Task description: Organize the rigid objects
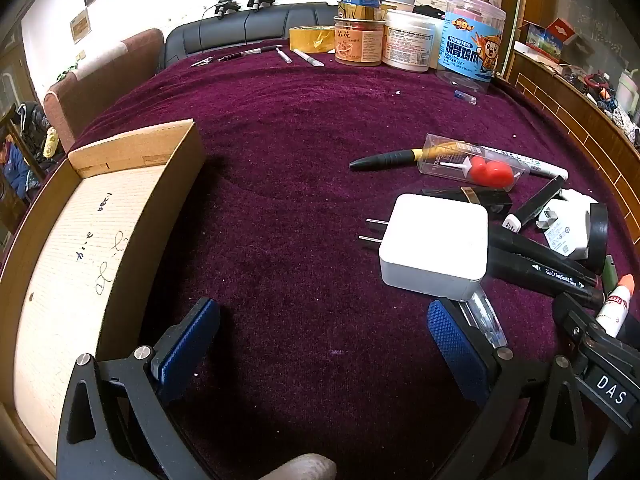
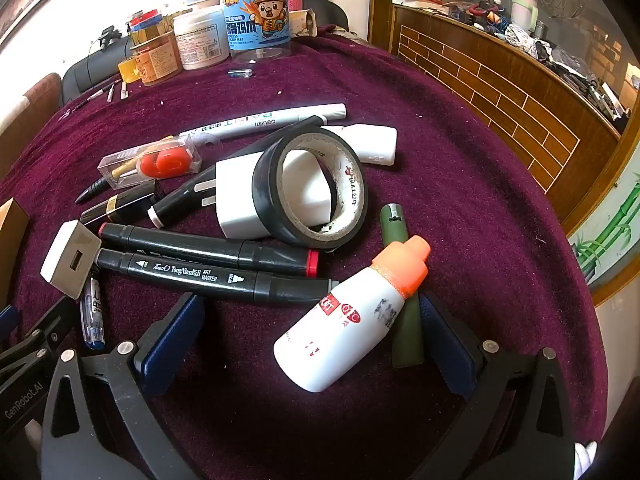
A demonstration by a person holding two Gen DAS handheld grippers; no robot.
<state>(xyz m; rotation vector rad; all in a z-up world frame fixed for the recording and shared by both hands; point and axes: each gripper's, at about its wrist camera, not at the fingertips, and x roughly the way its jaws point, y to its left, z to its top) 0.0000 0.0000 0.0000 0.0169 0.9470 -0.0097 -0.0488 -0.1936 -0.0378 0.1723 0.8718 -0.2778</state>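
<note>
An open cardboard box (image 1: 100,216) stands at the left on the purple cloth. My left gripper (image 1: 324,340) is open and empty, low over the cloth between the box and a white square charger (image 1: 436,240). My right gripper (image 2: 308,340) is open around a white glue bottle with an orange cap (image 2: 348,320), not closed on it. A green tube (image 2: 404,300) lies beside the bottle. Ahead lie two black art markers (image 2: 212,268), a black tape roll (image 2: 312,184) over a white plug (image 2: 240,196), a white paint marker (image 2: 260,124) and a clear case with red pieces (image 2: 156,164).
Jars and tubs (image 1: 404,36), a yellow tape roll (image 1: 312,38) and several pens (image 1: 260,54) line the far edge of the table. A brick-pattern wooden counter (image 2: 500,100) runs along the right. A blue pen (image 2: 92,312) lies by my right gripper's left finger.
</note>
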